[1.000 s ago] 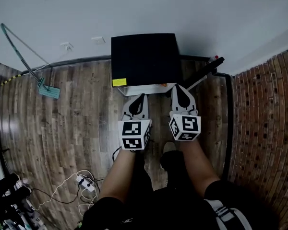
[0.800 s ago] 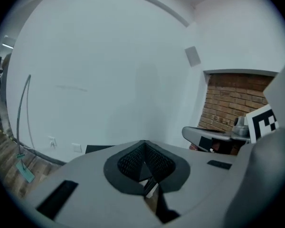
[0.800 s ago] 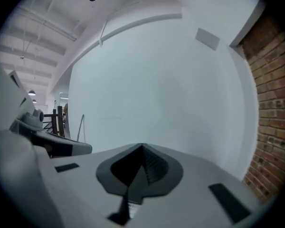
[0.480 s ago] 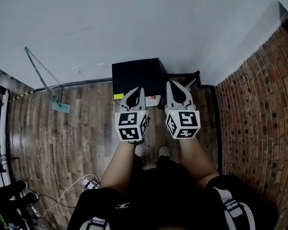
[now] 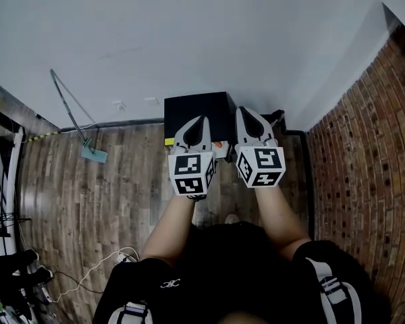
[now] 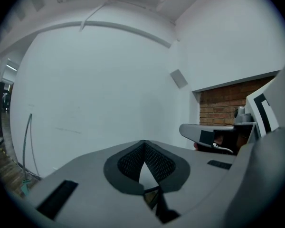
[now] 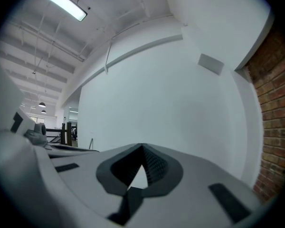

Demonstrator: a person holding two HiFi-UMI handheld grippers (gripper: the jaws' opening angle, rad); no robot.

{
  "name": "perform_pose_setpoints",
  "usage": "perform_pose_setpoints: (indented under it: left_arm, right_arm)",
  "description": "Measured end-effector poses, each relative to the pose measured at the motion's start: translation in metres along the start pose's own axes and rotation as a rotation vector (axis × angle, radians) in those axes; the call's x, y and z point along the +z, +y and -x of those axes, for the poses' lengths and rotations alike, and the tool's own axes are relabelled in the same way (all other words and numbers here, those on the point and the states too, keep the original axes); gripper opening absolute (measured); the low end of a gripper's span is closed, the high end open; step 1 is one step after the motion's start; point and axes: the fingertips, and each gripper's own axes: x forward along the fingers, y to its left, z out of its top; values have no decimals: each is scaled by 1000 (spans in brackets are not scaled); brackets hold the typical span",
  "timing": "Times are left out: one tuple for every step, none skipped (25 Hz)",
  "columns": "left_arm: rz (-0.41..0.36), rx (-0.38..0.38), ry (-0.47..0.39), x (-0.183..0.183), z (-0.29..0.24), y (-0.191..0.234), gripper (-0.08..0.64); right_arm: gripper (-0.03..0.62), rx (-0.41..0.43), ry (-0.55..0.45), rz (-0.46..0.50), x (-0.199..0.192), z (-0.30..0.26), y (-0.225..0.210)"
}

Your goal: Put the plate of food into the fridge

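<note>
We see only a small orange and white patch (image 5: 219,144) at the front edge of the black fridge (image 5: 196,106), and we cannot tell if it is the plate of food. The left gripper (image 5: 200,120) and the right gripper (image 5: 246,111) are side by side over the fridge, both clenched on nothing. The fridge stands on the wooden floor (image 5: 88,194) against the white wall (image 5: 189,39).

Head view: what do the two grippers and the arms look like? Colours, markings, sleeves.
Left gripper and right gripper: light grey shells tapering to a point, with black textured pads inside. Each carries a white cube with black square markers. Forearms are bare; clothing is black with white stripes.
</note>
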Motion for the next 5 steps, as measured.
perform_pose_setpoints:
  left_arm:
    - [3,-4,2,0,0,-3,-3]
    - [5,-7,5,1,1,-5,-4]
    - [7,-10,7,3,1,-6,-3]
    - [9,-12,8,5,1,-8,-3]
    - [11,-14,10,6,1,-9,-4]
  right_arm:
    - [12,3,-3,2,2,2,0]
    - [12,6,-6,3,4,3,-1]
    - [12,10,-8,4,7,4,-1]
    - [12,13,-10,6,10,5,-1]
    - [12,15,-12,7,13,6,-1]
